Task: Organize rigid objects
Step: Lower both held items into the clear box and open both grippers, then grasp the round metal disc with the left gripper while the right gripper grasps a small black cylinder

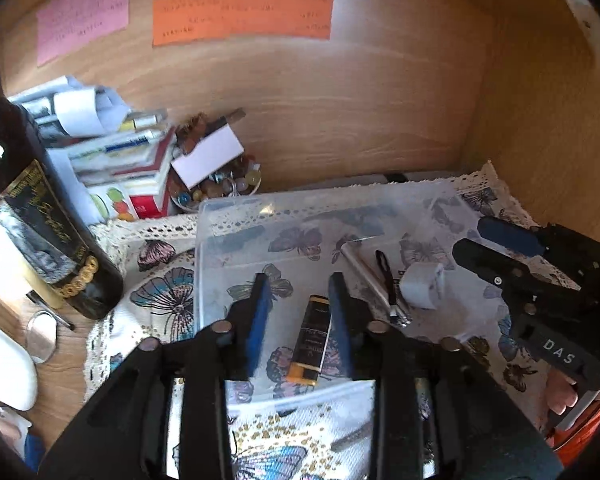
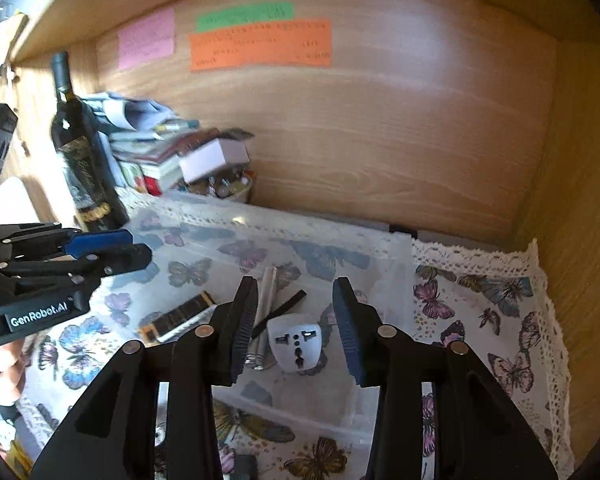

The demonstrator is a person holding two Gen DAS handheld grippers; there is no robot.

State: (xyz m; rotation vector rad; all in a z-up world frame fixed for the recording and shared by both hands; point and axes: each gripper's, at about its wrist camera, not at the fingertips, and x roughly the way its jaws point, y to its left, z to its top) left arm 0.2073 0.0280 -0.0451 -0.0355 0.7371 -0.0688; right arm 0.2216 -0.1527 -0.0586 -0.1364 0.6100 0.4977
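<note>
Wooden shelf (image 2: pixel 380 152), back wall behind. Butterfly-print cloth (image 2: pixel 500 320) with lace edge covers shelf floor. Clear plastic box (image 1: pixel 228 216) sits on cloth. Dark wine bottle (image 2: pixel 80 152) stands at left. Beside it, stack of books and papers (image 1: pixel 112 152), bowl of beads (image 1: pixel 224 190).

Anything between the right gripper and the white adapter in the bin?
Nothing visible. The right gripper is open above the adapter, which lies in the clear bin. A metal tube and black strap lie to its left.
</note>
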